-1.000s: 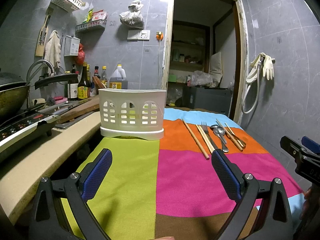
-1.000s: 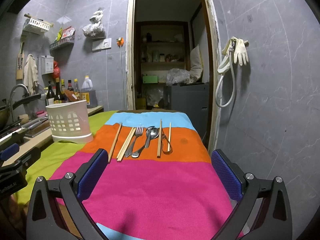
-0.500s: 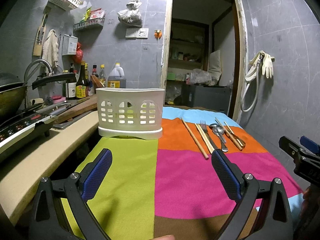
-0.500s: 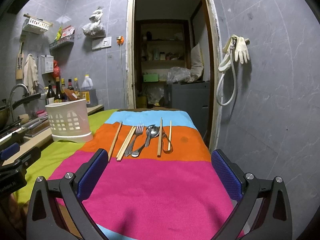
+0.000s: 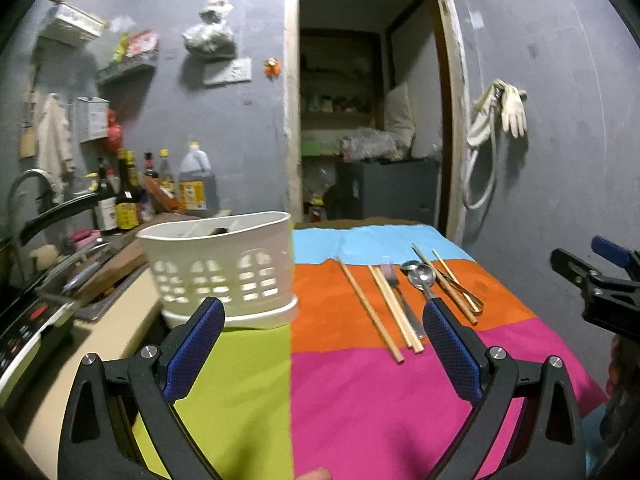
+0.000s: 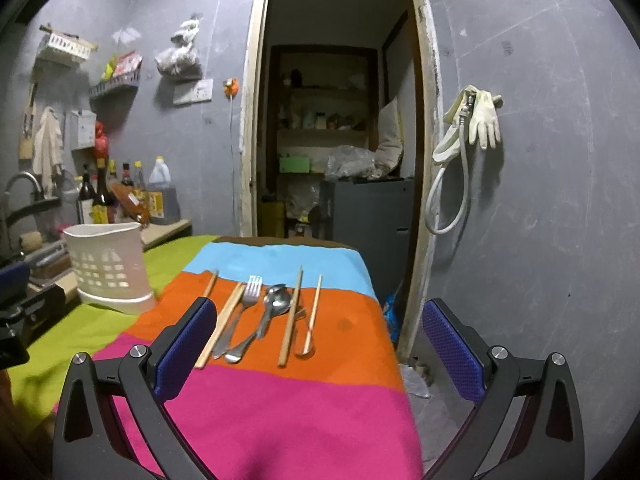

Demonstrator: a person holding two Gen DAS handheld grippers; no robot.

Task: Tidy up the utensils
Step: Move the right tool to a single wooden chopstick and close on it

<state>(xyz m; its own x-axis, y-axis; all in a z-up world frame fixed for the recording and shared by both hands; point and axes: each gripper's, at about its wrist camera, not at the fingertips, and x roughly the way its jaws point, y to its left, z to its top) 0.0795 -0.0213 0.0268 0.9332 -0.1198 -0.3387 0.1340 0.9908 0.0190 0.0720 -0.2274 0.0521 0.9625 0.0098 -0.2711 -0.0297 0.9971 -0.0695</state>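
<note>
While it hangs over the striped cloth (image 5: 360, 400), the left gripper (image 5: 322, 324) has jaws spread wide, holding nothing. White caddy (image 5: 224, 272) stands upright just past its left finger, on the green stripe. Chopsticks (image 5: 370, 310), fork (image 5: 400, 300) and spoons (image 5: 424, 280) lie in a row on the orange stripe.

Right wrist view: right gripper (image 6: 320, 328) also wide, nothing between the pads. The utensil row lies just ahead; fork (image 6: 244, 308), spoons (image 6: 276, 304), chopsticks (image 6: 292, 316). Caddy (image 6: 108, 264) is well to the left.

Both tools have moved in — left tool (image 5: 320, 332) nearer the caddy (image 5: 224, 272), right tool (image 6: 320, 332) nearer the utensils (image 6: 260, 312).
</note>
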